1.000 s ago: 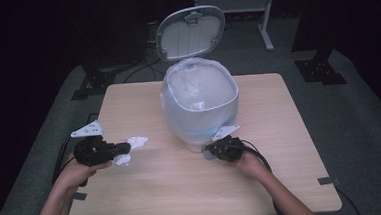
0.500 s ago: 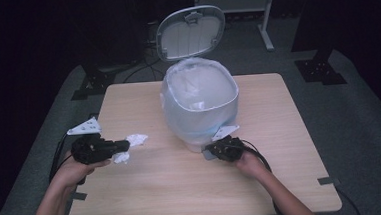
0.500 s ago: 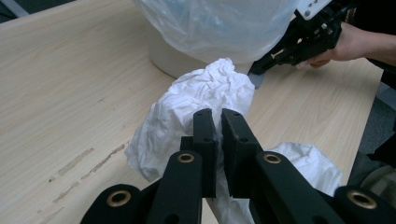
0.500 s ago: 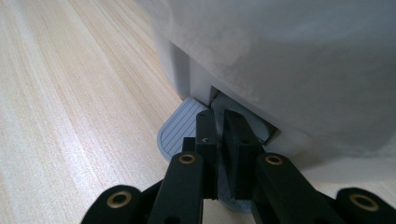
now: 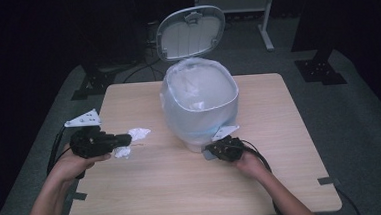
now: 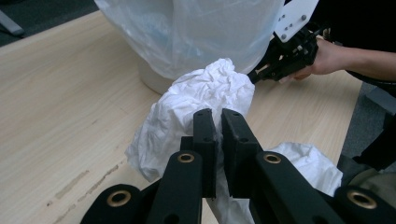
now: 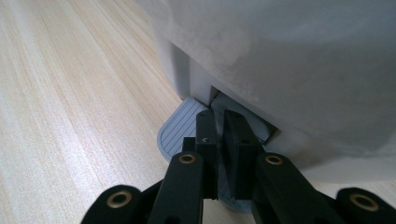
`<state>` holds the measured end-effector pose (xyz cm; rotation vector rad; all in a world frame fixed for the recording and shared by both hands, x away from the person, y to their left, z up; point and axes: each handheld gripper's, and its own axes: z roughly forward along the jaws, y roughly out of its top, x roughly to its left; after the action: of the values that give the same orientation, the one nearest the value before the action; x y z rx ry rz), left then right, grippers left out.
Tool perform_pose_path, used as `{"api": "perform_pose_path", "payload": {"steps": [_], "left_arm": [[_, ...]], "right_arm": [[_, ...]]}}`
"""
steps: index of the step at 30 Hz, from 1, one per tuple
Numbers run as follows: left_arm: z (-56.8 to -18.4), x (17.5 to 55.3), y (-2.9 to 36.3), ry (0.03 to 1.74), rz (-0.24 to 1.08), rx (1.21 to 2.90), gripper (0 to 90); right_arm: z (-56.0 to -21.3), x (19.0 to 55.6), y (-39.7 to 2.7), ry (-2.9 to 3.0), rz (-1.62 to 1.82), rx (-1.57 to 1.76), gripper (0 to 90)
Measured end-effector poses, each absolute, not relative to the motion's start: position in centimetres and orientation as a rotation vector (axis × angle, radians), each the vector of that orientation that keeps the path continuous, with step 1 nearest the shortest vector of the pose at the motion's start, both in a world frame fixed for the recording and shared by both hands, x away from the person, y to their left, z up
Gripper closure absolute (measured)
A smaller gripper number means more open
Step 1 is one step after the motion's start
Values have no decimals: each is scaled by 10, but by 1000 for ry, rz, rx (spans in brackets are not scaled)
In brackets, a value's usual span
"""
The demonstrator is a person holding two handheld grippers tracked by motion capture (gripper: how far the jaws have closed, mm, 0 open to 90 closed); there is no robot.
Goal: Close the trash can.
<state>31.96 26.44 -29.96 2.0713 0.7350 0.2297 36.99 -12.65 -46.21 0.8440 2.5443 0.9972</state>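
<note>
- Pale wooden table [image 5: 148, 190] stands in a dark room.
- Left gripper [image 5: 128, 138] is clamped on a crumpled white tissue [image 6: 205, 93], just left of the bag-lined white pedal bin [image 5: 201, 104].
- Right gripper [image 7: 220, 122], jaws together, presses the bin's grey ribbed pedal [image 7: 180, 133].

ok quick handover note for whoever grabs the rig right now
Left tool: shut on a crumpled white tissue, held just above the table.
Right tool: shut, pressing the grey pedal of the bin; the lid stands open.
A second tissue lies on the table by the left tool.
Done: tissue picked up, lid open.
Left: drop both tissues in the bin, then release the pedal.
</note>
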Motion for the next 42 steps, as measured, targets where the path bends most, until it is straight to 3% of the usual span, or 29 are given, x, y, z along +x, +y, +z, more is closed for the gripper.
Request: {"api": "perform_pose_path", "payload": {"steps": [42], "left_arm": [[-246, 331, 236, 655, 242, 2110, 846]], "right_arm": [[-462, 370, -126, 2549, 992, 839, 841]]}}
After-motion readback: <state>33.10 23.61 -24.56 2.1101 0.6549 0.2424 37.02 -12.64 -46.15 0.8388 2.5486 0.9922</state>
